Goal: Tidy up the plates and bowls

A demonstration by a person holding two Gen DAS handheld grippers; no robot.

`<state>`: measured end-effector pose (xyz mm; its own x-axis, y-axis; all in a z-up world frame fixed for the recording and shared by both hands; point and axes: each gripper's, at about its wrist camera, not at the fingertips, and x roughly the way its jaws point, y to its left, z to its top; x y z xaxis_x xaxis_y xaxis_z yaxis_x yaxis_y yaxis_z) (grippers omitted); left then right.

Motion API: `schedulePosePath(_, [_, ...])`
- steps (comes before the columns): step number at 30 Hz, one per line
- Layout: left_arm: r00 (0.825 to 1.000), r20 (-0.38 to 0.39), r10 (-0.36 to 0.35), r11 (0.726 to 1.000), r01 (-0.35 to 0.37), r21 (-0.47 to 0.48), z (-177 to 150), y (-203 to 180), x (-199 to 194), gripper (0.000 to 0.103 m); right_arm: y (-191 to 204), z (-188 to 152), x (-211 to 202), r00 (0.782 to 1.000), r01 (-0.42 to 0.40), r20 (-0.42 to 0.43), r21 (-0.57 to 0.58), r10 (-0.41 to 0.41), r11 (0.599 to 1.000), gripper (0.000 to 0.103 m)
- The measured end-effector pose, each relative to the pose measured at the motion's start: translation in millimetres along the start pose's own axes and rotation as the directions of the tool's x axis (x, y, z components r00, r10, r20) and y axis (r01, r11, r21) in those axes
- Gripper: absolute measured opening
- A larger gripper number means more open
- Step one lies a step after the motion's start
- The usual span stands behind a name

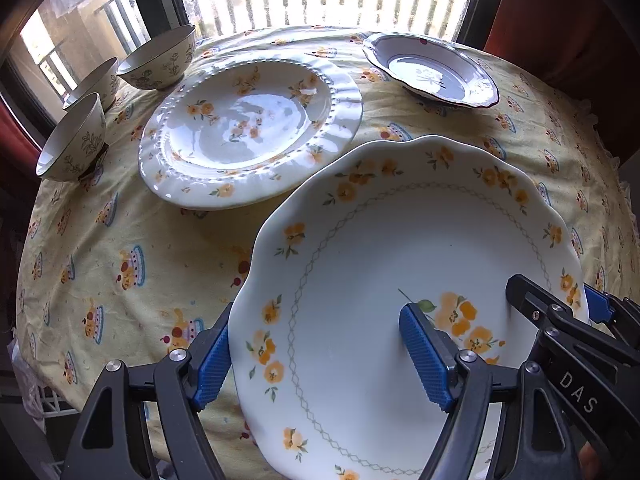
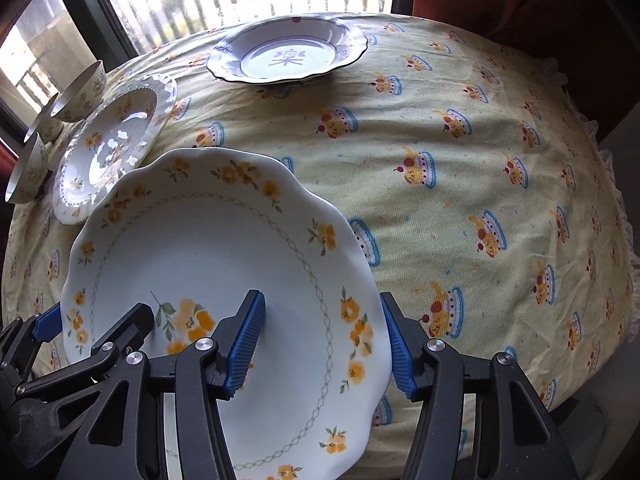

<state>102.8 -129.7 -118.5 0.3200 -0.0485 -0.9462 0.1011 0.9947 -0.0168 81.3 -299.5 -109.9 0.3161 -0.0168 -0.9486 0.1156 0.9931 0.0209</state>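
Left wrist view: nearest the lens, my left gripper (image 1: 320, 354) straddles the left rim of the large white scalloped plate with orange flowers (image 1: 372, 256), one blue ribbed pad under the rim's outer side, the other over the plate's face; the plate is held tilted above the yellow printed tablecloth (image 1: 120, 248). My right gripper (image 1: 560, 304) grips the same plate at its right rim. Beyond lies a white beaded-rim plate with orange flowers (image 1: 248, 128) flat on the cloth, and at far left three cream bowls with leaf sprigs (image 1: 160, 60) stand close together. A white scalloped dish with a dark rim line (image 1: 432, 70) sits far right near the window. Right wrist view: my right gripper (image 2: 324, 344) pinches the flowered plate (image 2: 208, 240) across its right rim, one pad above, one below, jaws neither fully spread nor pressed together. The left gripper (image 2: 96, 328) holds the opposite rim. The beaded-rim plate (image 2: 112, 144) and bowls (image 2: 80, 92) lie at left, the dark-rimmed dish (image 2: 288, 54) at the far edge.
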Motion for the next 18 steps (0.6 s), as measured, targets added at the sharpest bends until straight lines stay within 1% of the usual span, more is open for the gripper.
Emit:
schedulePosePath(9, [0.999, 0.042, -0.026, 0.999, 0.025, 0.029, 2, 59, -24, 0.079, 65, 0, -23, 0.999, 0.019, 0.037, 0.042, -0.021, 0.999, 0.062])
schedulePosePath(13, [0.998, 0.059, -0.020, 0.999, 0.018, 0.030, 6, 88, -30, 0.079, 93, 0, -30, 0.998, 0.020, 0.054, 0.047, -0.023, 0.999, 0.062])
schedulePosePath(18, [0.997, 0.074, -0.030, 0.999, 0.027, 0.045, 9, 120, -33, 0.079, 129, -1, -36, 0.997, 0.027, 0.076, 0.056, -0.031, 0.998, 0.062])
